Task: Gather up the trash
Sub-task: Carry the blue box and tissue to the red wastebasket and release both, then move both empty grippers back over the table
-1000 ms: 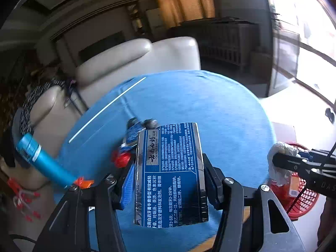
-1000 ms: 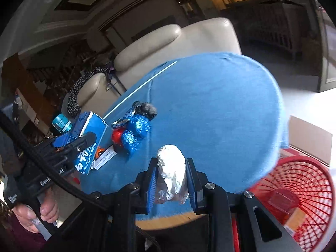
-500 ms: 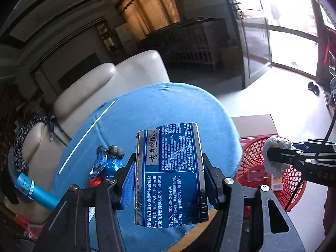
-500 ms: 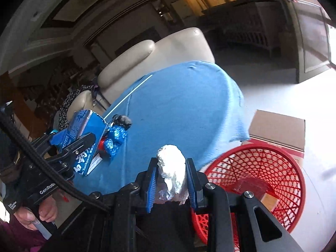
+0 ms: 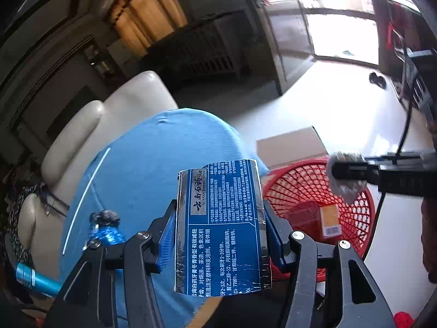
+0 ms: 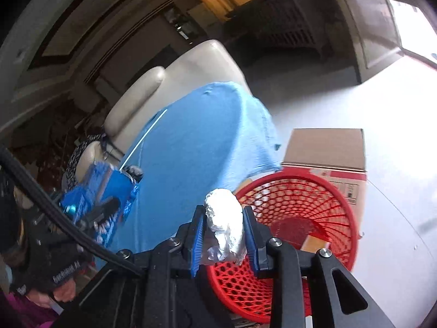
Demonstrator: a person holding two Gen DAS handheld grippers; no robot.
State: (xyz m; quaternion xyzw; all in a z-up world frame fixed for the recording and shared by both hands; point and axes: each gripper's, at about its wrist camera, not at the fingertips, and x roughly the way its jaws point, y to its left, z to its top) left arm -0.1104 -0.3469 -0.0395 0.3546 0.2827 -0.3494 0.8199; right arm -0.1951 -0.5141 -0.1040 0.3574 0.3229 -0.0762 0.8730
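My left claw (image 5: pixel 220 235) grips a flattened blue toothpaste box (image 5: pixel 221 227) above the blue-clothed round desk (image 5: pixel 153 164); my right claw (image 6: pixel 224 235) clamps a crumpled silver foil wad (image 6: pixel 225 227) over the red mesh basket (image 6: pixel 314 191) on the floor

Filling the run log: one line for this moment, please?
left gripper: shut on toothpaste box | right gripper: shut on foil wad, above red basket

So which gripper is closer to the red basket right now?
Right. The right gripper, holding foil, hangs over the red basket; the left gripper with its box is beside the rim.
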